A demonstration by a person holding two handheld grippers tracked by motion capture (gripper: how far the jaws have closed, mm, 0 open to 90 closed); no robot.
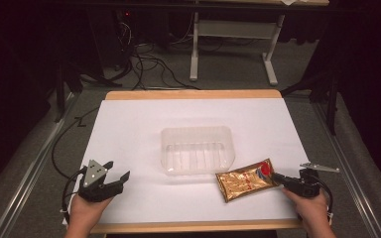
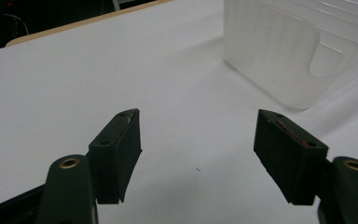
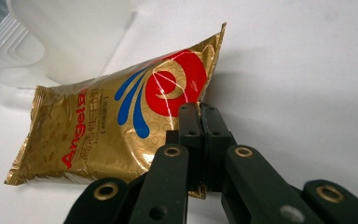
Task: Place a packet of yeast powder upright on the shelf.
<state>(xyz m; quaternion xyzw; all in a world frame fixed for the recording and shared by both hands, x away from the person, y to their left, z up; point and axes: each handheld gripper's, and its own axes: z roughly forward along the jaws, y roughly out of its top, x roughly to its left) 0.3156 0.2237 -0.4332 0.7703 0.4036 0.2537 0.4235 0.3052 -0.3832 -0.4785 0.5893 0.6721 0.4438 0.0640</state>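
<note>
A gold foil packet (image 1: 245,180) with a red and blue mark lies on the white table sheet, just right of and in front of a clear plastic tub (image 1: 197,149). My right gripper (image 1: 278,178) is shut on the packet's right edge; in the right gripper view the jaws pinch the foil (image 3: 121,126) at its near seam (image 3: 199,109), and the tub (image 3: 51,37) stands behind the packet. My left gripper (image 1: 116,173) rests near the table's front left with its jaws wide apart and nothing between them (image 2: 198,135). The tub's corner (image 2: 279,51) stands ahead and to the right.
The white sheet (image 1: 129,129) covers a wooden-edged table (image 1: 193,94). Cables (image 1: 149,64) lie on the floor beyond it, by a desk frame (image 1: 233,29). Metal rails (image 1: 34,163) run along both sides of the table.
</note>
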